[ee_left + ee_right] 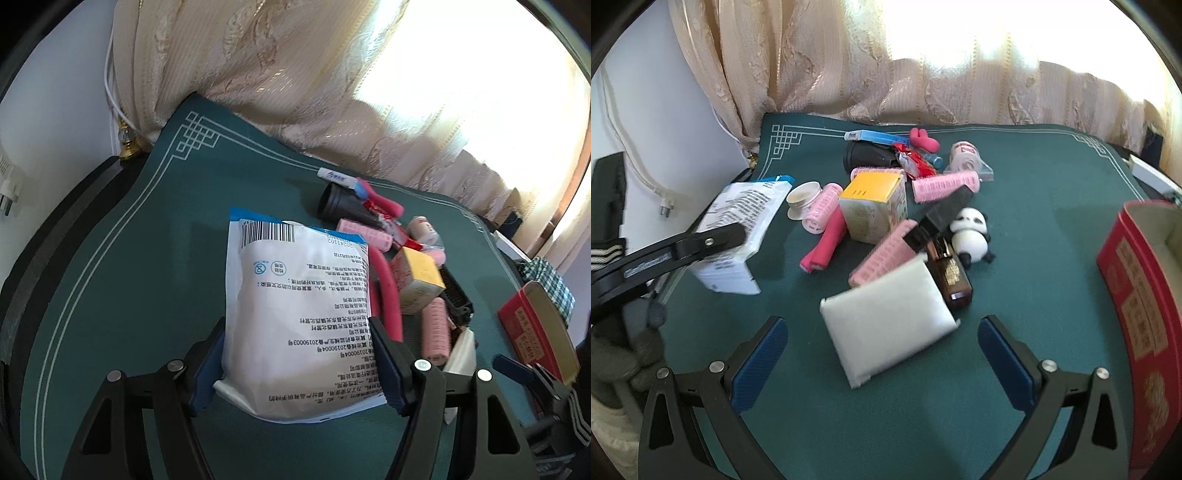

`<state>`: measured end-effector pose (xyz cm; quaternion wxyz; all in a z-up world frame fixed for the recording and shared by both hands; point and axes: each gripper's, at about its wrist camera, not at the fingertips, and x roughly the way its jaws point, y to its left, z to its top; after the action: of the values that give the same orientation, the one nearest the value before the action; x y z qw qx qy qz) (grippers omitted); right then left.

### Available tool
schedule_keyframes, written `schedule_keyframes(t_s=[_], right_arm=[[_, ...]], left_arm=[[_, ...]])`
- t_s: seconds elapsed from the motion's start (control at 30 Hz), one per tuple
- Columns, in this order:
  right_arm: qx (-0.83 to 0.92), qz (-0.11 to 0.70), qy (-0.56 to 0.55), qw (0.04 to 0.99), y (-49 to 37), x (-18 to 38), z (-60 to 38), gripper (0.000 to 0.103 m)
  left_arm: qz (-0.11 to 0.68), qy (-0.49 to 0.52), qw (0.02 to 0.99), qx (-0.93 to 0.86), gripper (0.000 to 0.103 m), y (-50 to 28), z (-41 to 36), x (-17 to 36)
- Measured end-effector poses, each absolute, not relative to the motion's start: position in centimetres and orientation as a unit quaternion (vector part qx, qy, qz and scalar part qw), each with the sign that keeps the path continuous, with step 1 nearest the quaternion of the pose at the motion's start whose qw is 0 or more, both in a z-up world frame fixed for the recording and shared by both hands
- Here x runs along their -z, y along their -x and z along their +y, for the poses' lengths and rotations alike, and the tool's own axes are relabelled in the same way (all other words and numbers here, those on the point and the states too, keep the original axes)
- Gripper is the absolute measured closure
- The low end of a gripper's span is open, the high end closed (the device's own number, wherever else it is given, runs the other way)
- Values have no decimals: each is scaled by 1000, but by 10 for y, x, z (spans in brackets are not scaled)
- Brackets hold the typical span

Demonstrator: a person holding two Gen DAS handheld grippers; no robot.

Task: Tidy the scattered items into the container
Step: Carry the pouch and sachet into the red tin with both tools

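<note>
My left gripper (299, 363) is clamped on a white printed packet (303, 314), blue pads on both its edges; packet is lifted off the green surface (147, 258), at the left side of the pile. In the right wrist view that packet (738, 225) sits well left of the heap w/ the left gripper's finger across it.

My right gripper (882, 365) is wide open, holding nothing, hovering over a flat white pad (890, 325) that lies btwn its fingers w/o touching either one.

Rest of the clutter is mid-surface: yellow-topped box (873, 206), pink hair rollers (945, 186), brown bottle (951, 269) touching the pad's far corner, panda figure (969, 236) just beside the bottle, small white cup (803, 197), black tube (868, 157).

Red container (1137, 295) stands open at the right edge, well apart from the pile; can't tell if there's anything inside. Same container (532, 328) shows far right in the left wrist view.
</note>
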<state>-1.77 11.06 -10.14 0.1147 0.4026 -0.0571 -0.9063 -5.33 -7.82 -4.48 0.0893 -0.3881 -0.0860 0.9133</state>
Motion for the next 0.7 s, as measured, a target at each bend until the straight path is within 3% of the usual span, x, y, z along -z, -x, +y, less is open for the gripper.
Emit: schedule_keyframes(t_s=[0.2, 0.27, 0.33, 0.7], right_arm=[[894, -44, -433, 101, 39, 118, 106, 0], [888, -65, -441, 108, 42, 122, 112, 5], [890, -81, -434, 112, 40, 121, 118, 19], [907, -126, -379, 134, 1, 101, 136, 20]], left_arm=[[-86, 386, 95, -914, 30, 48, -76, 42], [-86, 388, 95, -913, 30, 48, -75, 43], [-85, 389, 97, -912, 30, 48, -74, 44], [-75, 380, 119, -914, 30, 34, -56, 27]])
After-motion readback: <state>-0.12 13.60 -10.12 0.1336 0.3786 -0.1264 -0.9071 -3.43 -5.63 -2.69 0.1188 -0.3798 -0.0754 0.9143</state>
